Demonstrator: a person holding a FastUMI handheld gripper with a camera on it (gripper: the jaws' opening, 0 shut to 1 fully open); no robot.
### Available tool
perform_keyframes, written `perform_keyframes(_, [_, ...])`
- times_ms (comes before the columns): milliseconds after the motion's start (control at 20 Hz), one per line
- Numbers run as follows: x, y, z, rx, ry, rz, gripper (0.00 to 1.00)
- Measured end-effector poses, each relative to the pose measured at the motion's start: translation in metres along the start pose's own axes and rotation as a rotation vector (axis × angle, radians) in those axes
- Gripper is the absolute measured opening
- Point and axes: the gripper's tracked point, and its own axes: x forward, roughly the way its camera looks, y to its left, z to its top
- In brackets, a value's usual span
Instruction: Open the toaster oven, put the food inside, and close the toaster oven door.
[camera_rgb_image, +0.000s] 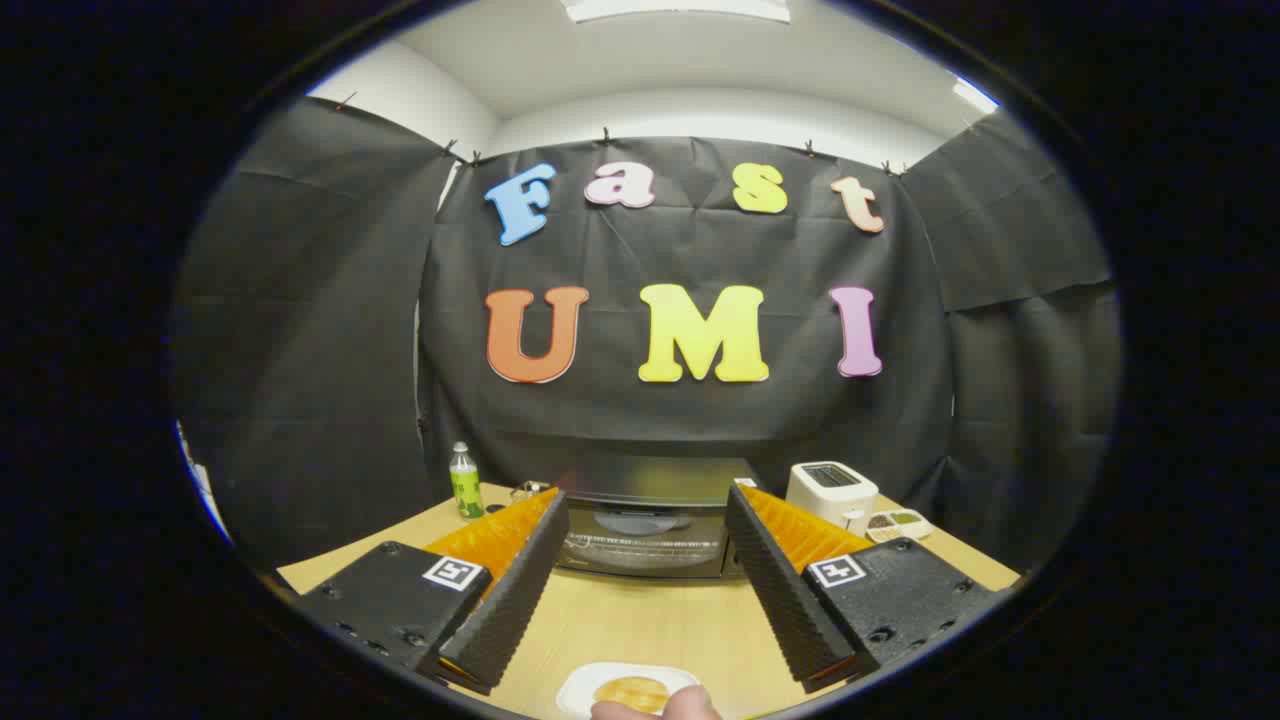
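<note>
My claw (645, 510) hangs wide and empty, aligned on the shut toaster oven (648, 520) at the worktop's (650, 620) far edge, apparently for its door, while the plated food (632, 692) waits near me.

A black toaster oven (655, 520) sits at the far side of a light wooden table, beyond the open gripper fingers and framed between them. Its glass door is closed (a wire rack shows faintly behind the glass). Nearer than the fingers, a round golden-brown piece of food (630, 692) lies flat on a white plate (580, 685).
</note>
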Motion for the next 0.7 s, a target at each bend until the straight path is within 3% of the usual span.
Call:
perform_keyframes(350, [-0.003, 0.041, 0.024, 0.025, -0.044, 0.054, 1.0])
perform_keyframes(700, [-0.012, 0.04, 0.04, 0.037, -0.118, 0.028, 1.0])
